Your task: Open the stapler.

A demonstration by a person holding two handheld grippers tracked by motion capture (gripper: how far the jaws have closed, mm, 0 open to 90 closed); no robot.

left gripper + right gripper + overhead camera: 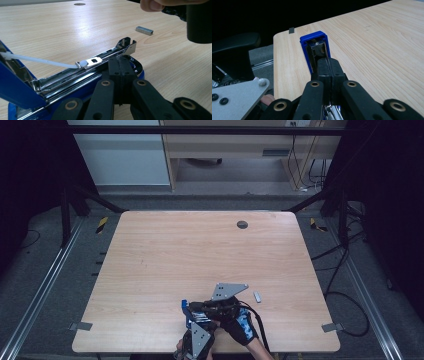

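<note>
Pale wooden desk (165, 255): opened blue stapler (75, 75) near front edge, staple strip (144, 30) just beyond; left tongs (119, 65) and right tongs (329, 65) pressed together over stapler.

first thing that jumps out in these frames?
The blue stapler, swung open at the near edge of the table, its chrome magazine bare. Both claws, left and right, are shut and sit over it. A loose staple strip lies just beyond, to the right.
</note>
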